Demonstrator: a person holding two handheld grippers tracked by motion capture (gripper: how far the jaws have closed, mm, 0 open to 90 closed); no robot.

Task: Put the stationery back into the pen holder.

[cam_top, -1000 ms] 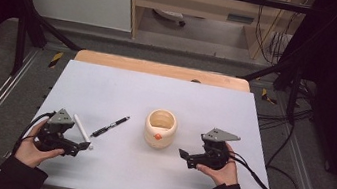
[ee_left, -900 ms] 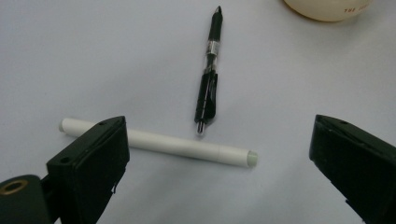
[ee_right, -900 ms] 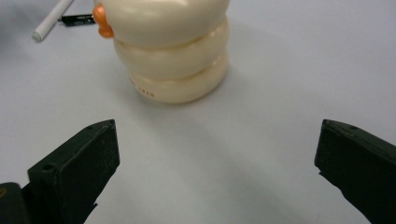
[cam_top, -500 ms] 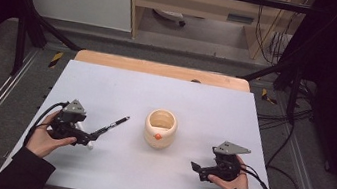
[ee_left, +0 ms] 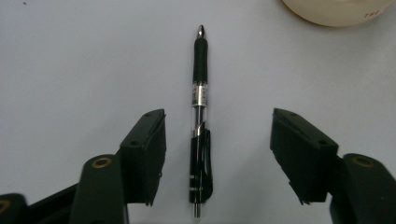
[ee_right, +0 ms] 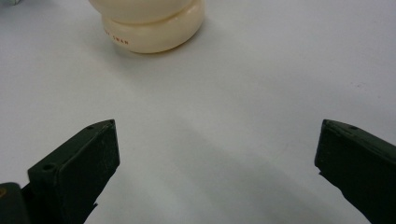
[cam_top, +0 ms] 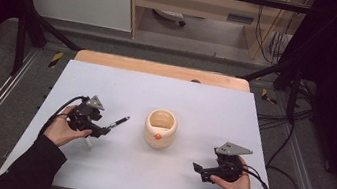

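Probably a lab: black frame rig, loose cables, white table.

A black pen lies on the matt white table top. Its barrel looks like glossy plastic, clear in the middle, with a dull rubbery grip and a shiny metal tip and band. Beside the pen, the jaws of the left gripper are matt black, seemingly plastic. Right of the pen stands a cream pot, smooth with a soft sheen, perhaps ceramic. Behind the pot, a bare wooden edge shows.
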